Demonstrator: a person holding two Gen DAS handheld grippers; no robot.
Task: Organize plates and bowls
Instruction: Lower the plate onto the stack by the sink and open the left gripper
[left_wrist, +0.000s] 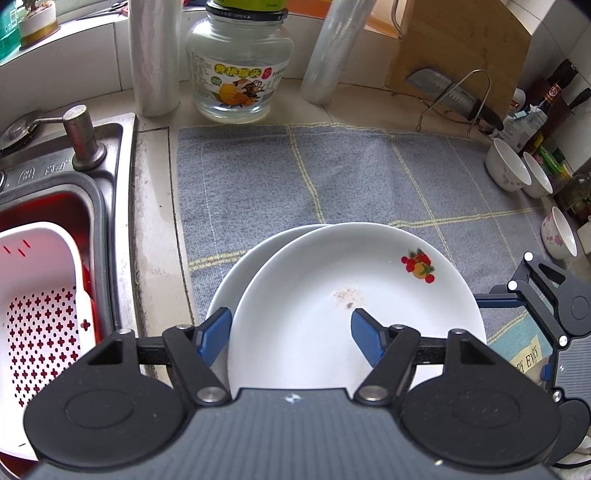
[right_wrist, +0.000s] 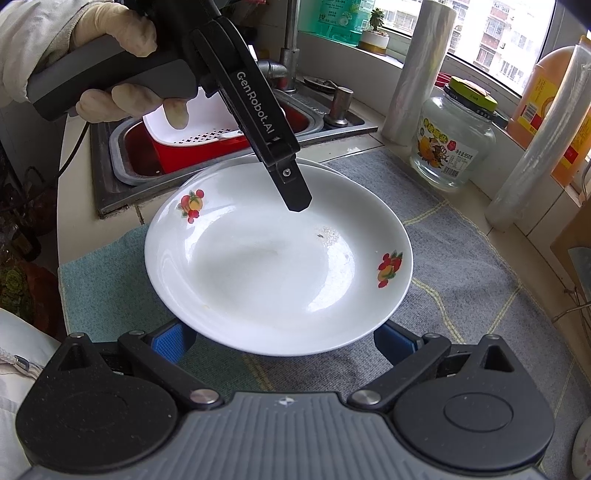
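Two white plates are stacked on the grey towel (left_wrist: 369, 177). The top plate (left_wrist: 332, 280) (right_wrist: 273, 266) carries fruit decals and a few crumbs. The lower plate (left_wrist: 236, 266) peeks out at the left. My left gripper (left_wrist: 291, 332) is open and straddles the top plate's near-left rim, with one blue pad outside the rim and the other over the plate's inside. One of its fingers (right_wrist: 295, 195) hangs over the plate in the right wrist view. My right gripper (right_wrist: 284, 343) is open wide at the plate's near edge, its pads below the rim. Three white bowls (left_wrist: 508, 166) stand at the far right.
A steel sink holds a red basin and a white colander (left_wrist: 40, 295), with a soap pump (left_wrist: 83, 136) beside it. A glass jar (left_wrist: 240, 70) and two film rolls (left_wrist: 153, 59) stand behind the towel. A cutting board (left_wrist: 461, 44), cleaver (left_wrist: 447, 94) and bottles fill the back right.
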